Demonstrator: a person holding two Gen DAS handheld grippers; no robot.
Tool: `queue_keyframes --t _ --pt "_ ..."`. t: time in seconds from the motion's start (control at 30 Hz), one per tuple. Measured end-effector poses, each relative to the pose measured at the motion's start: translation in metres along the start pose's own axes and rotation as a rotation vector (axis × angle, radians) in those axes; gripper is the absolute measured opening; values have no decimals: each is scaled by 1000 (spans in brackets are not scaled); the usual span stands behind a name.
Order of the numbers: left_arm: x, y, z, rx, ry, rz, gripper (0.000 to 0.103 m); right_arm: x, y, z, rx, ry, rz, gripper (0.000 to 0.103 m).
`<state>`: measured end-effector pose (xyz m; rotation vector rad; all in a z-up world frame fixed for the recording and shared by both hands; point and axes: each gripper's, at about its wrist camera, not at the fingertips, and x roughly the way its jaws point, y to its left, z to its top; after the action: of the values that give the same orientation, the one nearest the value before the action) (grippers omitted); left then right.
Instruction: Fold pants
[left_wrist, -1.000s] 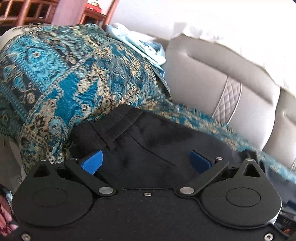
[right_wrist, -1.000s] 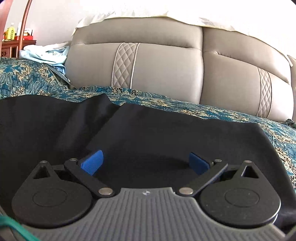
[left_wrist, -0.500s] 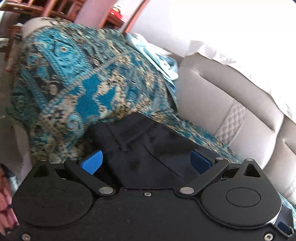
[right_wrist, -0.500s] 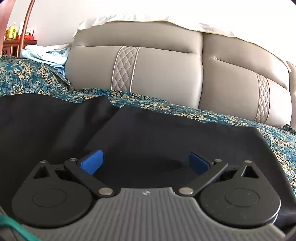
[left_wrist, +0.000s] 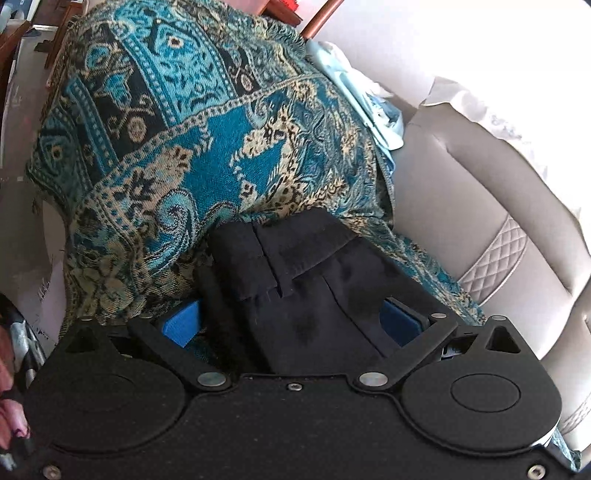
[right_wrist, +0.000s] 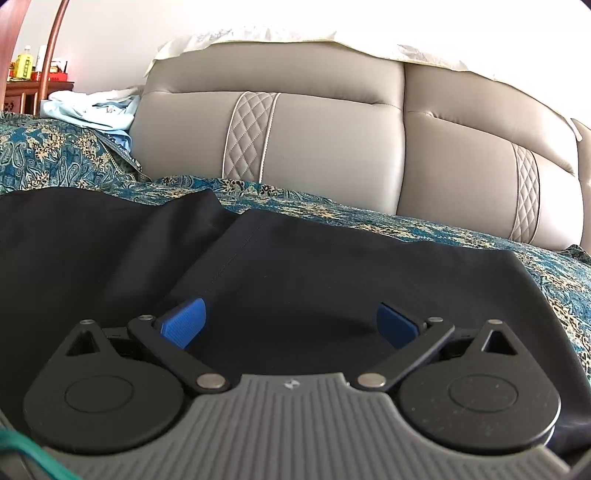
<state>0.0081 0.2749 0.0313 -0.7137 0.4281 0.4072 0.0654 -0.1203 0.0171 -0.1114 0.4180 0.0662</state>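
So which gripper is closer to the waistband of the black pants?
Left. The left gripper sits open right at the waistband, which lies just beyond its fingertips. The right gripper hangs open over a plain stretch of the pants; no waistband shows in its view.

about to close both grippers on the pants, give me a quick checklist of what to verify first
1. Left gripper open: ok, blue pads spread wide.
2. Cloth between the left fingers: ok, the waistband end of the pants lies bunched in the gap.
3. Left fingers clear of the blanket: cannot tell, the left pad sits right at the blanket's edge.
4. Right gripper open: ok, pads wide apart.
5. Cloth between the right fingers: ok, dark fabric fills the gap.
6. Pants flat at the right end: not ok, a fold ridge runs up from the left pad.
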Motion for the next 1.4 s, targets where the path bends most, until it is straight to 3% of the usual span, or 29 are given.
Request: queue_keyframes --t 0.2,0.53,0.57,0.6,0.67,0.7,0.77,0.9,0.93,0.97,1.0,1.07,1.13,1.23,1.4 --pt "12 -6 0 67 -4 27 102 0 0 0 2 1 2 103" --pt "30 -13 10 73 9 78 101 4 -4 5 35 44 16 103" --pt "30 -14 11 79 10 90 91 5 -4 6 35 50 17 103" --pt "28 -15 11 77 0 117 68 5 -4 7 35 55 19 103" --pt "21 -15 11 64 -14 177 49 6 -5 9 38 69 26 103" --pt "18 -12 10 56 -22 172 46 5 -6 10 40 76 30 103" --pt "12 -9 6 32 -23 162 48 5 -7 11 43 88 37 103" --pt "18 -10 1 41 -33 133 71 -2 -12 11 43 100 40 103" --pt "23 -13 2 34 -29 128 71 -4 -14 11 44 100 39 103" --pt "27 -15 7 30 -26 128 68 -5 -15 12 47 99 36 103" --pt "31 -16 9 26 -28 138 47 -7 -18 12 54 97 34 103" --pt "27 -16 14 -23 -52 174 23 -11 -25 14 76 90 40 103" --pt "12 -25 18 -16 -109 135 17 -14 -34 17 105 88 51 103" --pt "-10 -63 19 129 -178 69 16 -15 -56 26 157 114 113 103" --pt "-37 -152 13 333 -226 -184 16 -6 -115 45 353 153 250 103"
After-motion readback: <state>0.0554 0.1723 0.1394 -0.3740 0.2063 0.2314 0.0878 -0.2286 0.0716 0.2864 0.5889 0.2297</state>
